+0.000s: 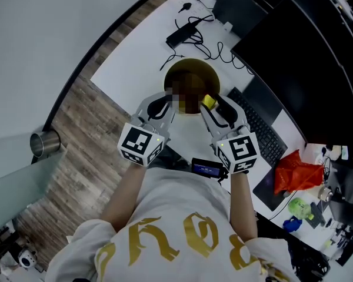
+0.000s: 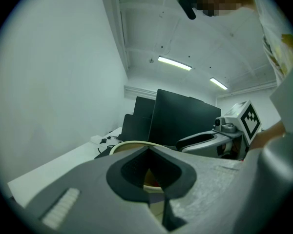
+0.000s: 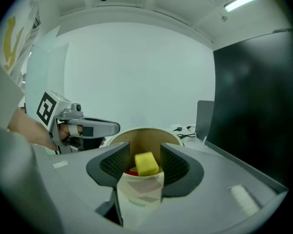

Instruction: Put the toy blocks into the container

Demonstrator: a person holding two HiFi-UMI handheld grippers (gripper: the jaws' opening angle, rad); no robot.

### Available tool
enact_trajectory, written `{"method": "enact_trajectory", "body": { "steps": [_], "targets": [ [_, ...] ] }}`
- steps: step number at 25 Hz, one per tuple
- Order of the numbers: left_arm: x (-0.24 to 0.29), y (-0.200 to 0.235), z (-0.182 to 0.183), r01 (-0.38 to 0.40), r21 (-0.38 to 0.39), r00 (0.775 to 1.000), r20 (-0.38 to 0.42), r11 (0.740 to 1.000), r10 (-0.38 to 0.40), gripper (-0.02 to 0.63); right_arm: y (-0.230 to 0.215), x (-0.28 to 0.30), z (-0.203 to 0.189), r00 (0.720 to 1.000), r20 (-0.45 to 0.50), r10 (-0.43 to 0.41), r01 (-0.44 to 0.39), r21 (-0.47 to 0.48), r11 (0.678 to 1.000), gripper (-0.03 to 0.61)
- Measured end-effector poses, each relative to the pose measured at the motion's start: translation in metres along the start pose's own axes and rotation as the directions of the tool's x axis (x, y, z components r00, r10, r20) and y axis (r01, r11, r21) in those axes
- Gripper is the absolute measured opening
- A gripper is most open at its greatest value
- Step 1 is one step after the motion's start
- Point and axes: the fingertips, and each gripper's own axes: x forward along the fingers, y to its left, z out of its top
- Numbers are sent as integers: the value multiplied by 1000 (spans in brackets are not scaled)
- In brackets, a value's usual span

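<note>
A round tan container (image 1: 194, 75) stands on the white desk (image 1: 135, 51). My left gripper (image 1: 167, 101) reaches its near-left rim; in the left gripper view its jaws (image 2: 150, 179) stand close together with the thin container wall (image 2: 129, 144) between them. Over the near-right rim my right gripper (image 1: 212, 103) is open. A yellow block (image 3: 146, 163) sits between its pads, with a gap showing on the left side. The same yellow block (image 1: 209, 101) shows in the head view. Beneath it a red block (image 3: 131, 172) lies inside the container (image 3: 144, 135).
Dark monitors (image 1: 306, 57) and a keyboard (image 1: 265, 131) stand to the right of the container. Black cables and an adapter (image 1: 185, 31) lie behind it. A red bag (image 1: 294, 172) and green and blue toys (image 1: 300, 213) are at the far right. A metal cup (image 1: 44, 143) stands at the left.
</note>
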Motion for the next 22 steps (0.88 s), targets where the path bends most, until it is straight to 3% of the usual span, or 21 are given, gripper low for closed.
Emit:
{"method": "enact_trajectory", "body": {
  "steps": [2, 22],
  "targets": [
    [0, 0, 0, 1, 1, 1000, 1, 1000, -1, 0, 2, 0, -1, 1000, -2, 7, -7, -2, 1000, 229],
    [-5, -18, -5, 13, 23, 1000, -4, 1000, -13, 0, -7, -26, -10, 998, 16, -53, 53, 26, 998, 213]
  ]
}}
